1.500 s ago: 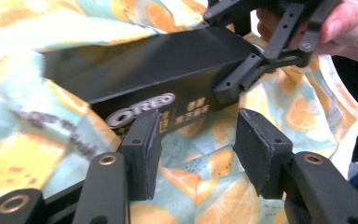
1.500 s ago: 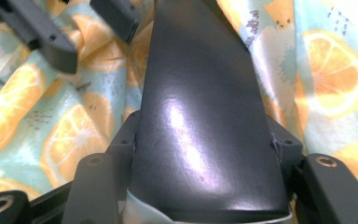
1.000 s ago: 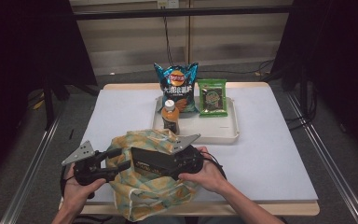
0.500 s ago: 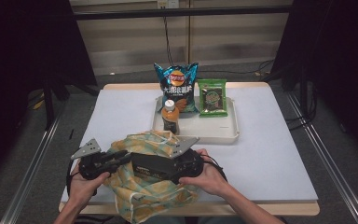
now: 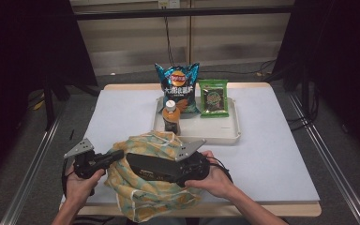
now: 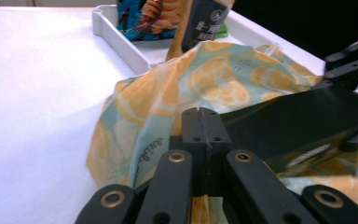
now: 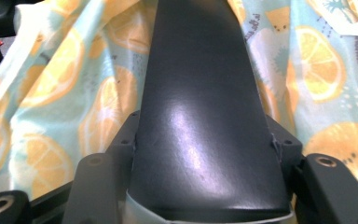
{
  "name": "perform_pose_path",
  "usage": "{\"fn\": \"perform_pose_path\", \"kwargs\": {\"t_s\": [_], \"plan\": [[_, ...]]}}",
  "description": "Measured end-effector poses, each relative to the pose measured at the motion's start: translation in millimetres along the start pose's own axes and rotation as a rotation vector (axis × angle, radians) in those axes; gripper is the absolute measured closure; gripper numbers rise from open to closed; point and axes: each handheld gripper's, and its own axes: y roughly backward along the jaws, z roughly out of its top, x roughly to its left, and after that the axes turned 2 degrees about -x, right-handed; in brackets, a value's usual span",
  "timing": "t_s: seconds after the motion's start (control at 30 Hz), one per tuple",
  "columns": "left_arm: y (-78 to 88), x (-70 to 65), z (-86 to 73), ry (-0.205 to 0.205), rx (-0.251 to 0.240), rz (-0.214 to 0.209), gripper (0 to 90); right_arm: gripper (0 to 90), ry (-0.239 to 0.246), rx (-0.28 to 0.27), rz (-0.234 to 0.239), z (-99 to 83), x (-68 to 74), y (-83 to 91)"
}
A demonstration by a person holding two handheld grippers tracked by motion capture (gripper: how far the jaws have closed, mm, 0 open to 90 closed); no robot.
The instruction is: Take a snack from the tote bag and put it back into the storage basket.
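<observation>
Lemon-print cloth bag (image 5: 152, 187) at desk's (image 5: 272, 154) 6 o'clock | left tool (image 6: 200, 122) had just closed, pinching bag's edge | right tool (image 7: 205, 140) clamped a black case (image 5: 152, 166)

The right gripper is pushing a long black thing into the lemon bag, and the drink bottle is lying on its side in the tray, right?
Not quite. The bottle stands upright in the white tray, as the high view shows. The rest holds: the right gripper grips a long black object going into the lemon-print bag.

Shut jaws on lemon-print bag (image 6: 177, 98) edge
</observation>
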Motion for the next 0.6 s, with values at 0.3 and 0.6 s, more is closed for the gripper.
{"fn": "perform_pose_path", "kwargs": {"t_s": [0.3, 0.6], "plan": [[-2.2, 8.9, -6.3, 0.011, 0.027, 0.03, 90.0, 43.8, -0.008, -0.018, 0.005, -0.7, 2.4, 10.4], [-11.8, 9.1, -12.7, 0.005, 0.104, 0.024, 90.0, 43.8, 0.013, -0.083, 0.014, 7.7, 5.8, 18.3]]}}
